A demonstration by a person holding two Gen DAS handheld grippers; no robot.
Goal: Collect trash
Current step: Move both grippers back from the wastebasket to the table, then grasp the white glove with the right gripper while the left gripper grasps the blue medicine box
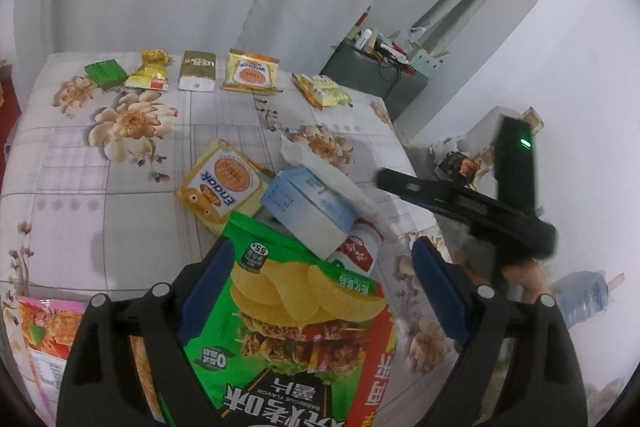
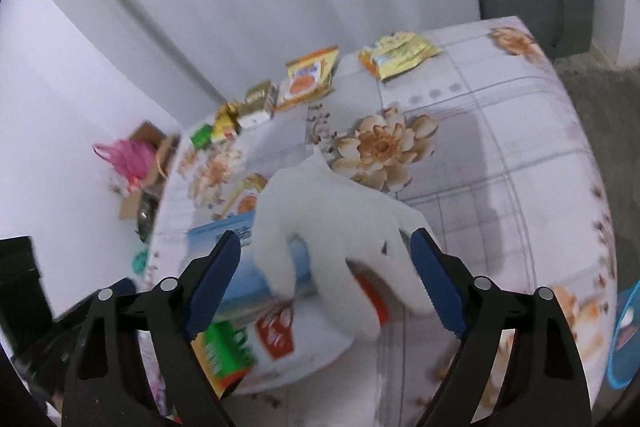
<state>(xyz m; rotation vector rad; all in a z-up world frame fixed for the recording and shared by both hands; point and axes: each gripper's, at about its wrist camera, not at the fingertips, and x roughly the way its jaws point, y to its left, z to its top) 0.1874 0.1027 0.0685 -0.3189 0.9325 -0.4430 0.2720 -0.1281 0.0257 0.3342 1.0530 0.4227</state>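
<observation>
A green barbecue chip bag (image 1: 296, 311) lies on the floral tablecloth (image 1: 120, 211) between the wide blue pads of my left gripper (image 1: 320, 255), which is open. It brushes the left pad and stays clear of the right one. Beyond it are a blue tissue box (image 1: 308, 207), a crumpled white tissue (image 1: 320, 167), a white cup with a red label (image 1: 360, 251) and a yellow Enaak packet (image 1: 222, 183). My right gripper (image 2: 326, 241) is open, straddling the white tissue (image 2: 332, 223) that lies on the blue box (image 2: 216, 235). Its black fingers (image 1: 420, 189) reach in from the right.
Several wrappers line the table's far edge: green box (image 1: 105, 71), gold wrapper (image 1: 150, 71), gold-white box (image 1: 197, 75), Enaak packet (image 1: 250, 75), yellow wrapper (image 1: 322, 89). A pink packet (image 1: 40, 327) lies near left. A grey cabinet (image 1: 376, 75) stands behind. A blue basket (image 2: 626, 339) sits off the right edge.
</observation>
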